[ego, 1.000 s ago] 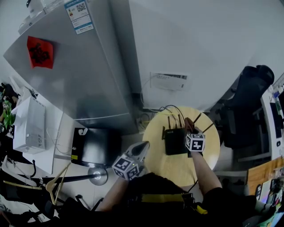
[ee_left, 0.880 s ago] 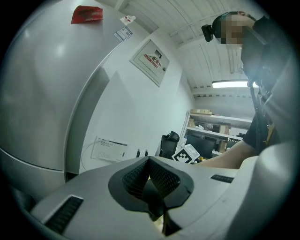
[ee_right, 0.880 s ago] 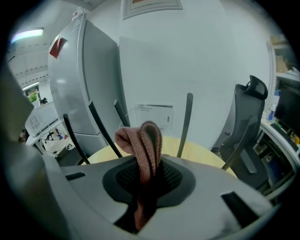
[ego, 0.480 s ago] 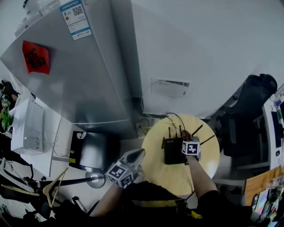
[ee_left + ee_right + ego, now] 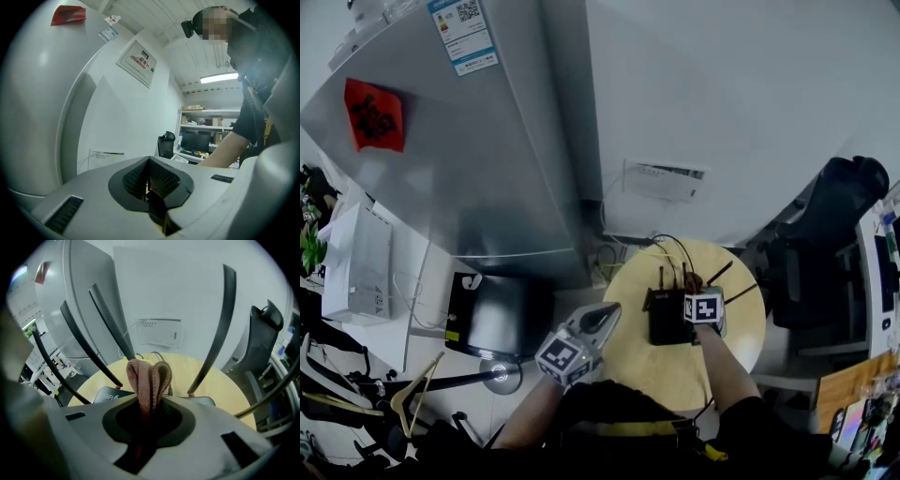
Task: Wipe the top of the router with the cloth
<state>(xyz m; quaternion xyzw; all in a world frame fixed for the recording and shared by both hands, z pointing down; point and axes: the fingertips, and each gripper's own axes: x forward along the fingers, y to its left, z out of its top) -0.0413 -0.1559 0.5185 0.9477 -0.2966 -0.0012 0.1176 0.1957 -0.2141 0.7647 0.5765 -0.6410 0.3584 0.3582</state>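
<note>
A black router with several upright antennas sits on a round yellow table. My right gripper is over the router's right rear part, shut on a folded brown cloth that sticks out between its jaws; the cloth shows just beyond the marker cube. In the right gripper view the router's top lies directly below the jaws. My left gripper is held off the table's left edge, jaws shut with nothing in them, pointing up toward the wall.
A tall grey fridge stands at the left, a white wall box with cables behind the table. A black office chair is at the right. A black box and a hanger lie on the floor at left.
The right gripper with the cloth has slid slightly left and back over the router. The left gripper dipped leftward, then came back to about where it was.
</note>
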